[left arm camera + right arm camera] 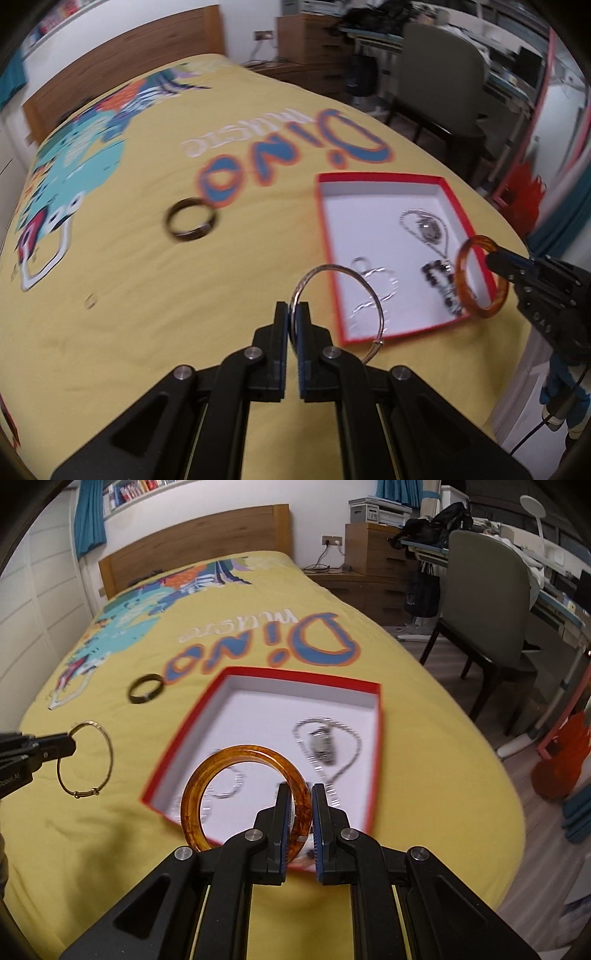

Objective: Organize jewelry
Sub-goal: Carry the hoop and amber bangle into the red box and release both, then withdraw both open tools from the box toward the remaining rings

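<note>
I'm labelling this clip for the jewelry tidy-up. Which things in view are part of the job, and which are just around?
Part of the job:
- thin metal bangle, in the left gripper
- amber bangle, in the right gripper
- red box with necklaces inside
- dark bangle on the bed

Just around:
- yellow bedspread
- grey chair
- wooden headboard

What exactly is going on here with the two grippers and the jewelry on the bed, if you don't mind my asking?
A person is sorting jewelry into a red box on a yellow bedspread. The left gripper is shut on a thin metal bangle; the right gripper is shut on an amber bangle above the box. A chain necklace and other pieces already lie in the box. A dark bangle is on the bedspread.
</note>
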